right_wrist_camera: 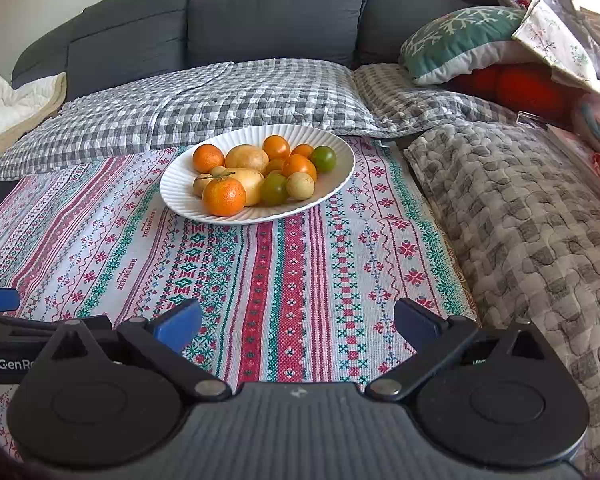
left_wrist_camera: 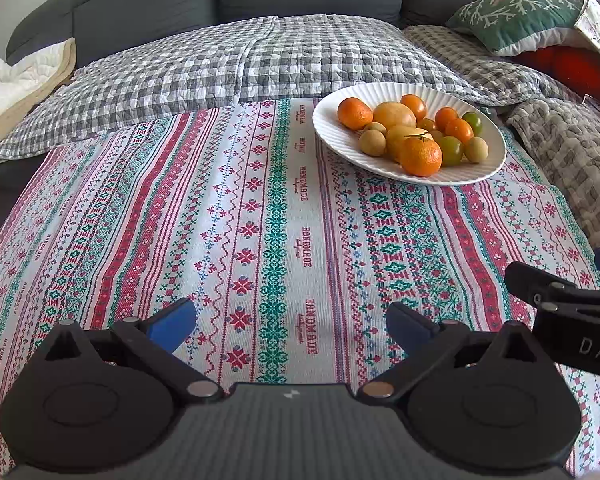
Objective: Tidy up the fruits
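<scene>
A white ribbed plate (left_wrist_camera: 332,136) (right_wrist_camera: 180,196) sits at the far side of the patterned cloth, piled with fruit: orange mandarins (left_wrist_camera: 421,156) (right_wrist_camera: 224,196), yellow fruits (left_wrist_camera: 394,114) (right_wrist_camera: 247,157), green tomatoes (left_wrist_camera: 451,150) (right_wrist_camera: 323,158) and small tan round fruits (left_wrist_camera: 373,142) (right_wrist_camera: 300,186). My left gripper (left_wrist_camera: 290,326) hovers open over the near part of the cloth, well short of the plate, with nothing between its blue pads. My right gripper (right_wrist_camera: 298,322) is likewise open and empty, with the plate ahead and slightly left. Each gripper's side shows at the edge of the other's view.
The patterned red, green and white cloth (left_wrist_camera: 276,220) (right_wrist_camera: 292,272) covers the surface. Behind it lie grey checked quilts (left_wrist_camera: 236,68) (right_wrist_camera: 220,100) on a dark grey sofa (right_wrist_camera: 276,12). To the right is a quilted throw (right_wrist_camera: 532,216), a green pillow (right_wrist_camera: 456,40) and an orange cushion (right_wrist_camera: 520,88).
</scene>
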{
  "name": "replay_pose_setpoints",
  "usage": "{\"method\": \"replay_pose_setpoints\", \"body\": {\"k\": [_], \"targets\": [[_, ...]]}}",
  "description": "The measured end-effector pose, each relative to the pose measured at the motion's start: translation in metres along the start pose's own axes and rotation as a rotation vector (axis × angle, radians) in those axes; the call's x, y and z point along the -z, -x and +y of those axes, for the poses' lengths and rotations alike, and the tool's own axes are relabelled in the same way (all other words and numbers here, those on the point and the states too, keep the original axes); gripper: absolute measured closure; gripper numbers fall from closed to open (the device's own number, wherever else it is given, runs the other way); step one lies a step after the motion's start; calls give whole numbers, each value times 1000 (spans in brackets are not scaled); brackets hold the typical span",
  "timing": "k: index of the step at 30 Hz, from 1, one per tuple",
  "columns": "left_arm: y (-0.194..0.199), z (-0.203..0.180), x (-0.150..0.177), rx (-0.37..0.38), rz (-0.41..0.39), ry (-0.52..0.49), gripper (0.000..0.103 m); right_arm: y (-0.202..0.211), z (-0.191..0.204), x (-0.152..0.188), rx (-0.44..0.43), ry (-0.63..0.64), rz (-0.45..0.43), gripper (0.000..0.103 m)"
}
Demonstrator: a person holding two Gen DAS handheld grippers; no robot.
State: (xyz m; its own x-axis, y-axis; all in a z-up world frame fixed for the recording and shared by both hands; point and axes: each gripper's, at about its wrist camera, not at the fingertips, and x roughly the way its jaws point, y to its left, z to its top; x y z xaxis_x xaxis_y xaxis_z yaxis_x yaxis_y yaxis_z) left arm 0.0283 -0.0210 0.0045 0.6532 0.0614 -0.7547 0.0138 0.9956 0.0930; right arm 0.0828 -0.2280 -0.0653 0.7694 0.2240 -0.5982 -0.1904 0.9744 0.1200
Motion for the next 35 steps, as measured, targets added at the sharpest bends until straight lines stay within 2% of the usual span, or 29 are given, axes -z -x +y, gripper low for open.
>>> {"method": "replay_pose_setpoints", "body": {"k": [35], "targets": [[1, -4, 0, 5, -10, -21, 5, 0, -1, 0, 27, 9, -10, 0]]}}
